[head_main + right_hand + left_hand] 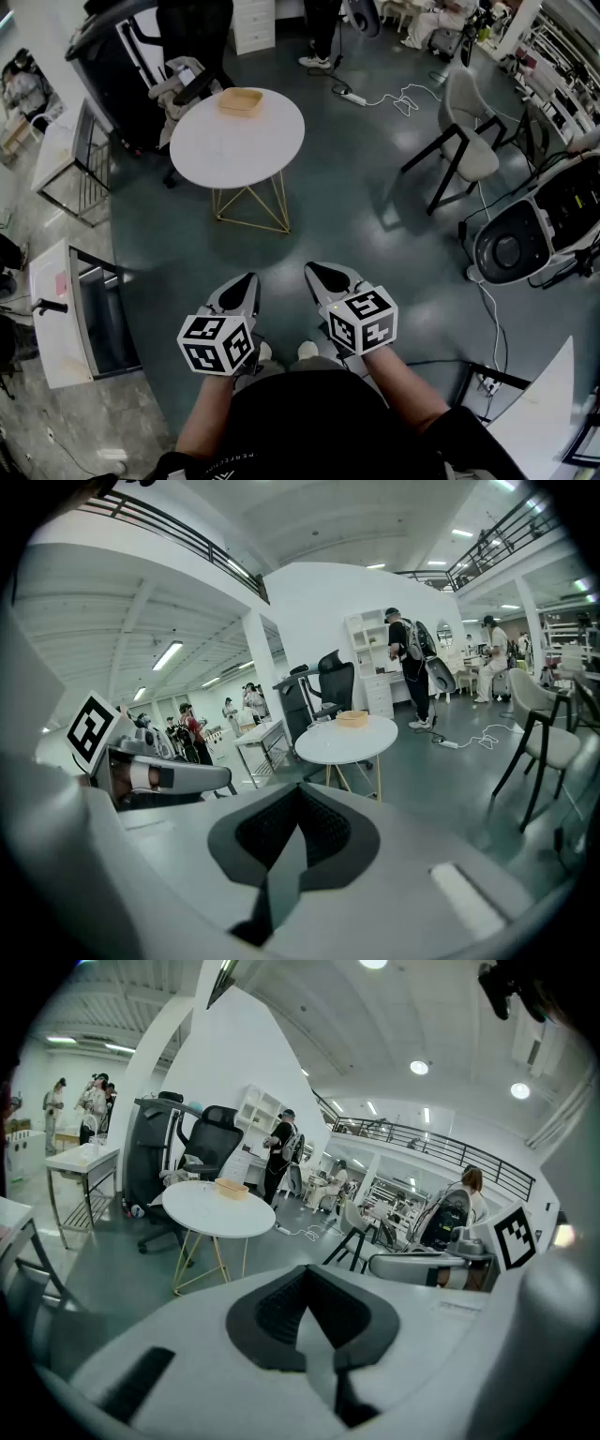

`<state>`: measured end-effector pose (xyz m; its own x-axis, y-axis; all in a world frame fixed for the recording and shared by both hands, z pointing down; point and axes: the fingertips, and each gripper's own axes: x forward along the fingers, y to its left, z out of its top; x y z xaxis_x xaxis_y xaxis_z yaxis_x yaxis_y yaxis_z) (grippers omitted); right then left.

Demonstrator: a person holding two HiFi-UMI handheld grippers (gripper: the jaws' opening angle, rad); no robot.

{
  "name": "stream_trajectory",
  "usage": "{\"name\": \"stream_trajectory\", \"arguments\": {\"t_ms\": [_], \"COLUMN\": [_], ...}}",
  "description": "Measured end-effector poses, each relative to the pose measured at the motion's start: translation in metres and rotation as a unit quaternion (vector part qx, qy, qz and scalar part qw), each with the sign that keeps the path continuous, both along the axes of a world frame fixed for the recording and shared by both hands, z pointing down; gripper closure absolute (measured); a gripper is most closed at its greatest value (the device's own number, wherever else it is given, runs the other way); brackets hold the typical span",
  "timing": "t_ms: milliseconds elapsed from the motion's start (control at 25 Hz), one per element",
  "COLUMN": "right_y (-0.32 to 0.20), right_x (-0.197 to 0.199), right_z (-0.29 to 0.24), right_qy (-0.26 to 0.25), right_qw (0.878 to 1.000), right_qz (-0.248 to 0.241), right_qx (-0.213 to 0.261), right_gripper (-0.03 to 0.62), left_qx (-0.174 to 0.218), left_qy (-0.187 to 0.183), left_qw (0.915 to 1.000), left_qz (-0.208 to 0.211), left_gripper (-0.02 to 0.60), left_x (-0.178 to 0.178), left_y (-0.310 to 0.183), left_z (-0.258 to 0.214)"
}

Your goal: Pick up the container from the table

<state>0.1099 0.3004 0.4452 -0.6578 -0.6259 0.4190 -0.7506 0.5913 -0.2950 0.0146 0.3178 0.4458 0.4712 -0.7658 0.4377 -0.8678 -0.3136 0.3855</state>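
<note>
A shallow tan container (pixel 241 100) sits near the far edge of a round white table (pixel 234 150) on gold wire legs. It also shows as the container (pixel 231 1188) in the left gripper view and the container (pixel 352 718) in the right gripper view, well ahead of both. My left gripper (pixel 246 281) and right gripper (pixel 319 274) are held side by side close to my body, over the floor and far short of the table. Both are shut with nothing between the jaws, as seen at the left gripper (pixel 305 1274) and the right gripper (pixel 300 794).
A black office chair (pixel 178 56) stands behind the table. A grey chair (pixel 469 131) is to the right, with a power strip and cable (pixel 354 97) on the floor. White desks (pixel 66 150) line the left. A rounded machine (pixel 525 239) sits at right. People stand in the background.
</note>
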Motion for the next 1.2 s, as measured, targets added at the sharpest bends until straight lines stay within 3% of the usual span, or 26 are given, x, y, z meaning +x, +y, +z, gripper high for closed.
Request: {"name": "stream_trajectory", "arguments": {"t_ms": [280, 760, 1200], "right_y": [0.002, -0.012, -0.059], "right_x": [0.025, 0.052, 0.063], "right_z": [0.006, 0.012, 0.018], "right_qy": [0.003, -0.042, -0.034], "right_qw": [1.0, 0.999, 0.999], "right_qz": [-0.006, 0.015, 0.021], "right_qx": [0.004, -0.019, -0.033], "right_gripper": [0.595, 0.594, 0.594], "left_qx": [0.003, 0.007, -0.001], "left_qy": [-0.01, -0.016, -0.003], "left_qw": [0.9999, 0.9998, 0.9999], "left_qz": [-0.004, -0.005, 0.01], "left_gripper": [0.595, 0.595, 0.595], "left_x": [0.02, 0.041, 0.057], "left_y": [-0.004, -0.015, -0.076], "left_z": [0.004, 0.005, 0.011]}}
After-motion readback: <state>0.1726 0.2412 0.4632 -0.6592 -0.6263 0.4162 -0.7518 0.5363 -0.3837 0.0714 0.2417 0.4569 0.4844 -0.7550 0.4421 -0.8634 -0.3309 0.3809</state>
